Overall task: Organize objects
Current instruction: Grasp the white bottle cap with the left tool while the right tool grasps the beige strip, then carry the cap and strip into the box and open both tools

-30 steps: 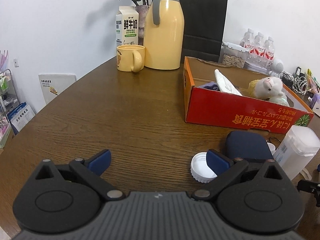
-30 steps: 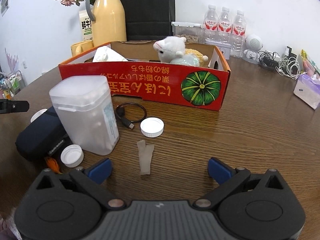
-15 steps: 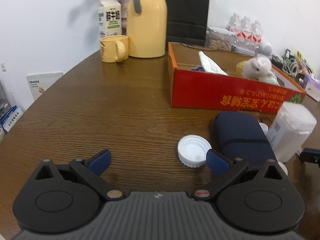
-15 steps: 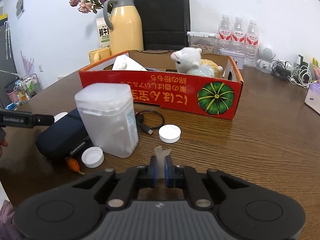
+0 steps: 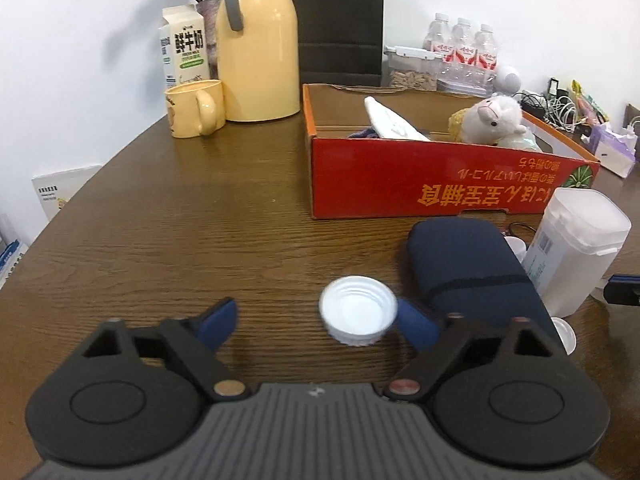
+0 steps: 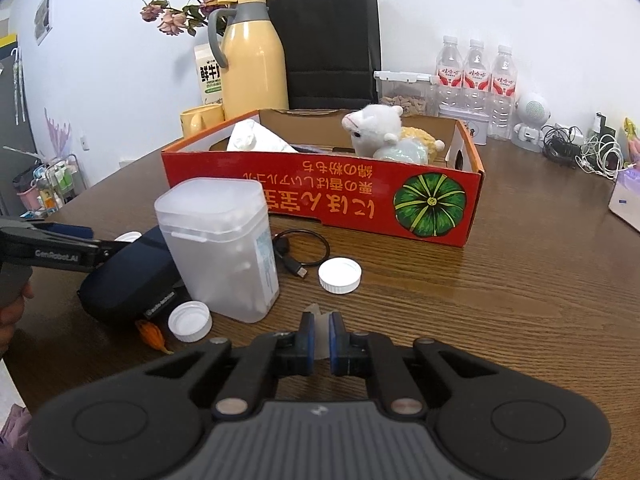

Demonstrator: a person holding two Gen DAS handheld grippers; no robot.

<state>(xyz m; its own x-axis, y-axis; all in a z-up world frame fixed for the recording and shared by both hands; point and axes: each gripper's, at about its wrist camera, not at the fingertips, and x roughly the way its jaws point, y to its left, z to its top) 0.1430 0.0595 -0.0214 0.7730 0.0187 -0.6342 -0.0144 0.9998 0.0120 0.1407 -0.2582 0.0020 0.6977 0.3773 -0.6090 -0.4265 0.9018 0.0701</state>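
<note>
Brown wood makes up the worktop [image 5: 168,216], and small things are spread out on it in front of a red box [image 6: 320,196] that is open on top. The box already has a toy sheep [image 6: 376,128] and a white bag [image 6: 256,142] inside, so it looks like the place where loose things should go. The right gripper [image 6: 320,338] has its jaws pinched tight on a thin see-through scrap [image 6: 319,320], which sticks up between the blue pads. It is held near its bottom, likely so it can be carried to the box. The left gripper [image 5: 316,322] has its jaws closing around a white cap [image 5: 357,312] that lies open side up on the wood. The right pad touches the cap, but the left pad is still apart from it, so the cap is not squeezed yet. A dark blue pouch [image 5: 472,268] lies just beside the cap, and a clear tub [image 6: 222,248] stands next to the pouch, so that side is crowded. The other side of the cap is bare wood with lots of room. Two more caps [image 6: 340,275] and a black cable [image 6: 298,250] lie near the box, and the round worktop edge is well away
</note>
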